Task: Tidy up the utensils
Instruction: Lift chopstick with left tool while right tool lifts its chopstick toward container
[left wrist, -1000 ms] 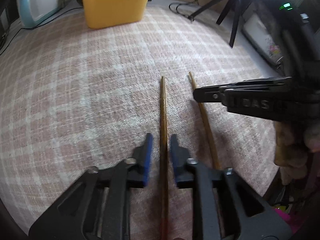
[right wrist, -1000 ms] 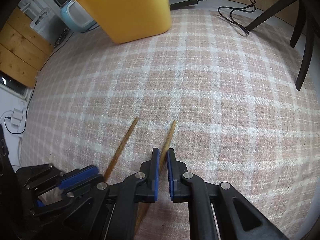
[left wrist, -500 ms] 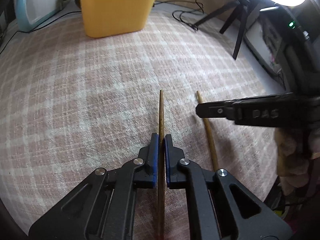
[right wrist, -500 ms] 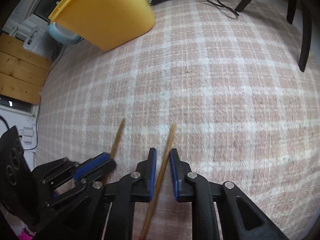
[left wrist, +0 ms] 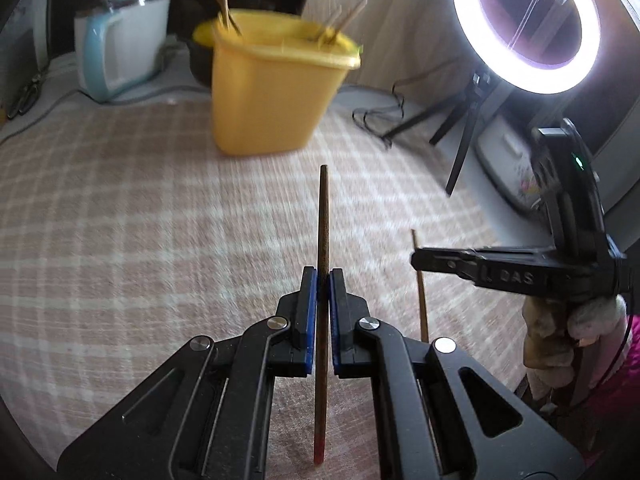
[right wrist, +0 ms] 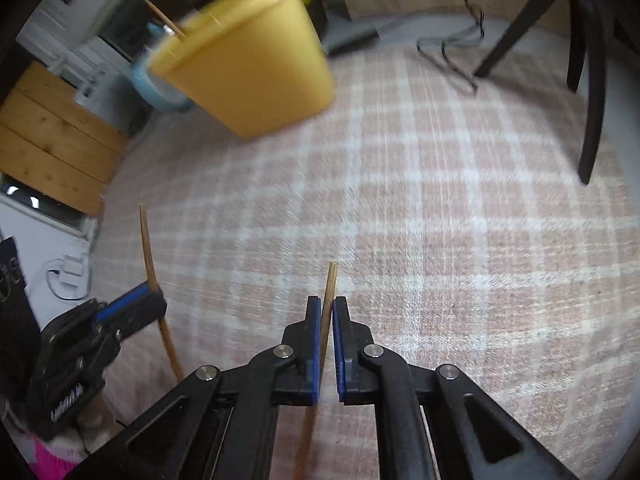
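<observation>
The left gripper (left wrist: pixel 322 280) is clamped on a dark chopstick (left wrist: pixel 323 216) (its tip points toward the yellow bin (left wrist: pixel 272 96)), held above the checked cloth (left wrist: pixel 120 240). The right gripper (right wrist: pixel 327 308) pinches a paler chopstick (right wrist: pixel 330 284) likewise. More sticks (left wrist: pixel 340 20) stand in the bin; a ring light (left wrist: pixel 528 24) glows at the right, a kettle (left wrist: pixel 120 40) beside the bin.

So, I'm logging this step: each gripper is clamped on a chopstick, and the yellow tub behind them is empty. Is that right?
Not quite. Both grips are as you say: the left gripper and right gripper each have jaws shut on a chopstick. But the yellow tub is not empty: the left wrist view shows several sticks poking above its rim.
</observation>
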The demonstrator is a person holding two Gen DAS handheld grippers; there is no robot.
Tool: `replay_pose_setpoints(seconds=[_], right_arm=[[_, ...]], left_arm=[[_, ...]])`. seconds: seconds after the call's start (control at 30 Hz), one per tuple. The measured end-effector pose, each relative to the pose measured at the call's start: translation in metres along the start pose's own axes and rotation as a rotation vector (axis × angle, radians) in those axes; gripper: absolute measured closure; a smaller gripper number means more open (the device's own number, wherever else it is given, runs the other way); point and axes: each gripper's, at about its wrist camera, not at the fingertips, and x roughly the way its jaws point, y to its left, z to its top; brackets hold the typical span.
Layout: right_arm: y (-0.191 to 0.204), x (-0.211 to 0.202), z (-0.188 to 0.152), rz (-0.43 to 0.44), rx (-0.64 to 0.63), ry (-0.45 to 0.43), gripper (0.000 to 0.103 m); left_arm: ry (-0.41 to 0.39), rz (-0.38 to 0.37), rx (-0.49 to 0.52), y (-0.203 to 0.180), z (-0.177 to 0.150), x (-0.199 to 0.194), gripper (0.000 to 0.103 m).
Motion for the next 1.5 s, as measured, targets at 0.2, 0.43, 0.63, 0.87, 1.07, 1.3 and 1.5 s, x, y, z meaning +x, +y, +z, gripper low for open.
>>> replay_pose_setpoints(seconds=[0.2, 0.43, 0.63, 0.87, 1.07, 1.3, 1.5], right_arm=[[0.012, -0.048, -0.012, 0.031, -0.071, -0.139, 0.101], [0.041, -0.078, -0.027, 0.015, -0.124, -0.264, 0.101], [0.053, -0.104, -0.02, -0.01, -0.157, -0.365, 0.101], [0.062, -0.127, 0.005, -0.011, -0.154, -0.464, 0.101], [0.076, -0.148, 0.03, -0.02, -0.163, -0.55, 0.101], [0.092, -0.162, 0.049, -0.022, -0.185, -0.622, 0.101], [0.107, -0.169, 0.064, -0.042, -0.21, -0.681, 0.101]], left_arm=[[-0.076, -0.01, 0.021, -0.002, 0.016, -0.031, 0.099], [-0.135, -0.023, 0.049, -0.008, 0.034, -0.05, 0.099], [-0.177, -0.035, 0.065, -0.012, 0.05, -0.061, 0.099], [-0.27, -0.03, 0.078, -0.004, 0.086, -0.082, 0.099], [-0.363, -0.004, 0.075, 0.009, 0.125, -0.099, 0.099], [-0.431, 0.007, 0.068, 0.022, 0.161, -0.108, 0.1], [-0.47, 0.014, 0.075, 0.027, 0.189, -0.109, 0.1]])
